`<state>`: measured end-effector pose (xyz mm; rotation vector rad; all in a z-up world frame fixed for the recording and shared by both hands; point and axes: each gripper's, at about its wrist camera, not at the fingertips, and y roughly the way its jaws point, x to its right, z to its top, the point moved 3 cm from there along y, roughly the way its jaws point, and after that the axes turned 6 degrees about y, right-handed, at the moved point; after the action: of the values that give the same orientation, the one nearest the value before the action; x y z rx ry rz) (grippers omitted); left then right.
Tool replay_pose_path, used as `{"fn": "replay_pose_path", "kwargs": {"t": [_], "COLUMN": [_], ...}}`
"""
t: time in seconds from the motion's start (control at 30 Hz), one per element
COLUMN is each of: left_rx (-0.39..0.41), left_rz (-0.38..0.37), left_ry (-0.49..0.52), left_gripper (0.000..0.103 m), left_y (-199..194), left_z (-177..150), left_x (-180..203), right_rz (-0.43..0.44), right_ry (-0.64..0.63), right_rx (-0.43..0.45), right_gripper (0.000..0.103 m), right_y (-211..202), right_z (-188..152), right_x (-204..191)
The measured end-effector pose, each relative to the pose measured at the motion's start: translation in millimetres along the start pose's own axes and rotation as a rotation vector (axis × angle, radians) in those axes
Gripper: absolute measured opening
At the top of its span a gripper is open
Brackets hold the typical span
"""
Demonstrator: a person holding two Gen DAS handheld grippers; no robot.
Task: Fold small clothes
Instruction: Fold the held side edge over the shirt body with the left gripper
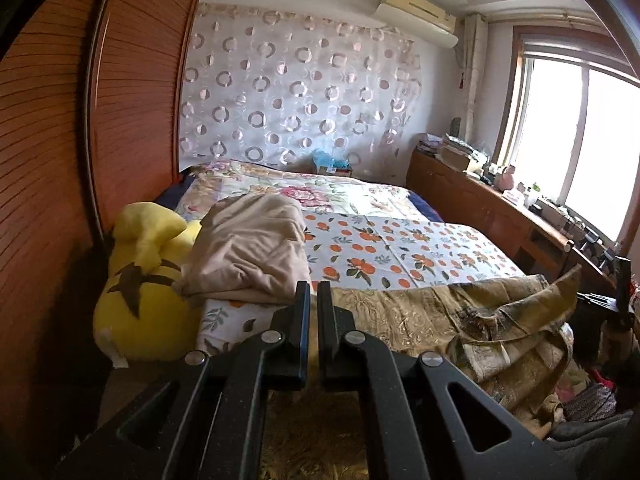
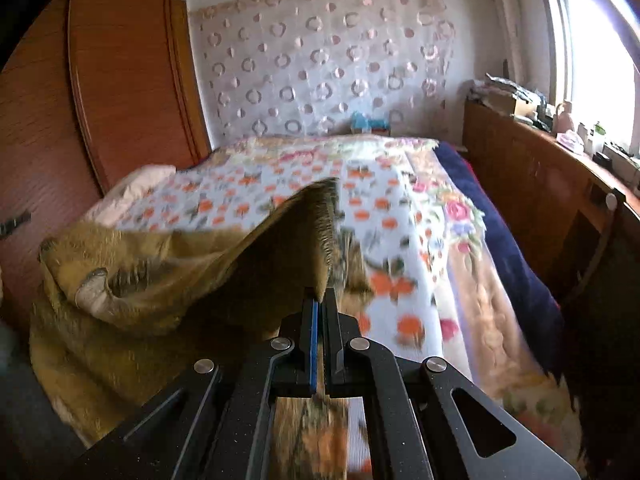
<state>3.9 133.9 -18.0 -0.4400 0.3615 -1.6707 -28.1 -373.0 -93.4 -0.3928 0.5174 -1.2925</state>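
We see our left tool [image 1: 314, 292] with its two fingers pressed nearly together, only a thin slit between them; whether a fold of cloth is caught there we cannot tell, since the tips sit right at the edge of the fabric. Just beyond them lies the olive-gold patterned garment [image 1: 460, 320], rumpled along the near edge of the bed [image 1: 420, 248] and trailing off its right side. Our right tool [image 2: 322, 300] pinches a raised corner of the same olive-gold garment [image 2: 168, 280], which peaks above the fingers and drapes down to the left in a heap; the view here is blurred, so the pattern on the cloth is hard to read. The bed carries an orange-fruit print sheet [image 2: 280, 200] over a floral quilt [image 2: 456, 216]. To the left on the sheet, a beige garment [image 1: 256, 248] lies crumpled, touching a yellow plush toy [image 1: 144, 280] that sits wedged between the bed and the wooden wardrobe [image 1: 80, 140]. A circle-patterned curtain [image 1: 296, 88] hangs behind the head of the bed, an air conditioner [image 1: 420, 12] is mounted above it, and a cluttered wooden cabinet [image 1: 480, 204] runs beneath the bright window [image 1: 580, 140] on the right.
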Motion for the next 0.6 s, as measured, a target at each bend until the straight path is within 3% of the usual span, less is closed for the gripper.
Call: {"fn": "replay_pose_path", "kwargs": {"t": [0.13,0.2,0.23,0.3,0.47,0.6], "left_rx": [-0.028,-0.048,-0.057,-0.063,-0.081,-0.112], "left_rz": [0.008,0.005,-0.001,-0.002,-0.005,0.032], "left_ry": [-0.011,-0.022,-0.023,-0.024,0.0,0.036], "left_gripper": [0.004,0.007,0.012,0.038,0.072,0.072], "left_y": [13,20,25,31,49,67], "left_z": [-2,-4,-3,-4,-1,4], "left_x": [-1,-4,-4,-2,0,-1], "right_rz": [-0.015,-0.033,-0.054,-0.087,-0.161,-0.172], "right_ry": [-0.025,-0.042,-0.049,-0.053,-0.046,-0.057], "right_rx": [-0.054,-0.071,-0.073,-0.065,-0.007,0.027], "right_gripper": [0.002,0.009,0.013,0.017,0.041,0.051], "right_y": [-6,0,-2,-10,-27,-20], "right_z": [-9,1,1,5,22,38], "right_x": [9,4,7,7,13,9]}}
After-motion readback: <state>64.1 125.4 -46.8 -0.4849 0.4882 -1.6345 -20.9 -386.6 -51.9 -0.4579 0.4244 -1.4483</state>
